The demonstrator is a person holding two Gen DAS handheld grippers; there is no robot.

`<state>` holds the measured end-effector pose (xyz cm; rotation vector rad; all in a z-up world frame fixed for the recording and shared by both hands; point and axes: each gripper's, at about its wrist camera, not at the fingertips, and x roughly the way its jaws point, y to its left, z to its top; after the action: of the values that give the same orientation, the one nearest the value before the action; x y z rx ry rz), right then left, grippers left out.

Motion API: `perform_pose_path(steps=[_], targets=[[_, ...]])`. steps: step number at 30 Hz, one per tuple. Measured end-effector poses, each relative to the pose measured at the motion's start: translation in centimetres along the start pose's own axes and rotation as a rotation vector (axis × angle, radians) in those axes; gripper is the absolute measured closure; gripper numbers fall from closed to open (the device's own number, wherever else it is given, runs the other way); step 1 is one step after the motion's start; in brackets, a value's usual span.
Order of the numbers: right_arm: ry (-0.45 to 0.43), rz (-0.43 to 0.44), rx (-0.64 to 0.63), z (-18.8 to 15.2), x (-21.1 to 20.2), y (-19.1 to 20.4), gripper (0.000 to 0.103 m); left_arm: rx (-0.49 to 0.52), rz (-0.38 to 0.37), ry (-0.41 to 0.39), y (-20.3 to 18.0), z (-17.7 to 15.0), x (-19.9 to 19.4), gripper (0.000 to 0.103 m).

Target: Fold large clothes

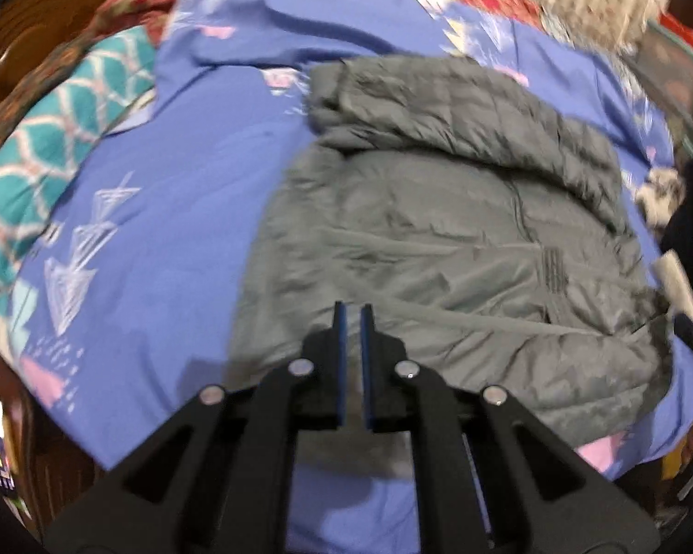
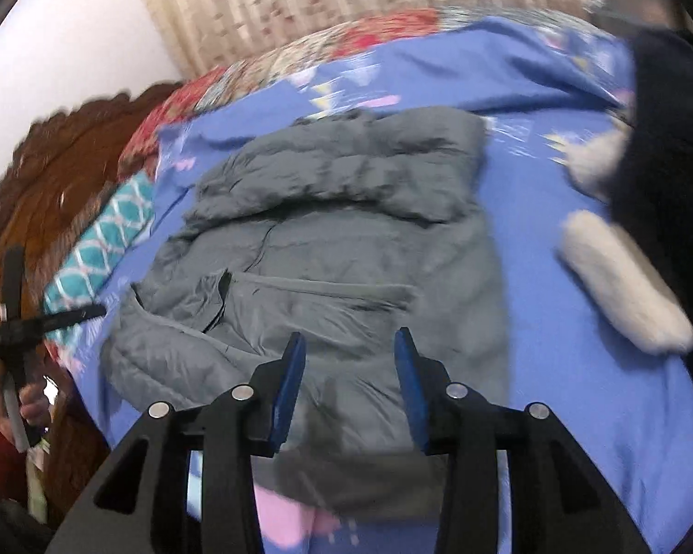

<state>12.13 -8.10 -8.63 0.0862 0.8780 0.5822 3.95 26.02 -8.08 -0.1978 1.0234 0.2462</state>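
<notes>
The left gripper (image 1: 353, 311), a black two-finger tong with blue pads, is seen with its fingers drawn nearly together, only a thin slit between them and no cloth caught in it; it is held above the near hem of the grey quilted puffer jacket (image 1: 443, 240). The right gripper (image 2: 350, 339), of the same build, is held with its fingers well apart and nothing between them, likewise poised over the jacket's near edge. The jacket is laid roughly flat on the blue patterned bedsheet (image 1: 171, 212), with one padded part turned over across its far end, so a first fold is judged to be in place and the near hem is the likely next hold. Bare sheet is noted to the jacket's left and at its near side, giving room to fold. To the right, a dark garment with pale fur cuffs (image 2: 623, 281) lies near the jacket's edge and is judged a possible hindrance. A teal lattice-patterned cushion (image 1: 37, 157) bounds the left side.
</notes>
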Motion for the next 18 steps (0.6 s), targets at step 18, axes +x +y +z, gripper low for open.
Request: perform_pose_path(steps=[18], targets=[[0.152, -0.027, 0.087, -2.1, 4.0, -4.1, 0.041, 0.095, 0.165, 0.103, -0.3, -1.4, 6.2, 0.097]])
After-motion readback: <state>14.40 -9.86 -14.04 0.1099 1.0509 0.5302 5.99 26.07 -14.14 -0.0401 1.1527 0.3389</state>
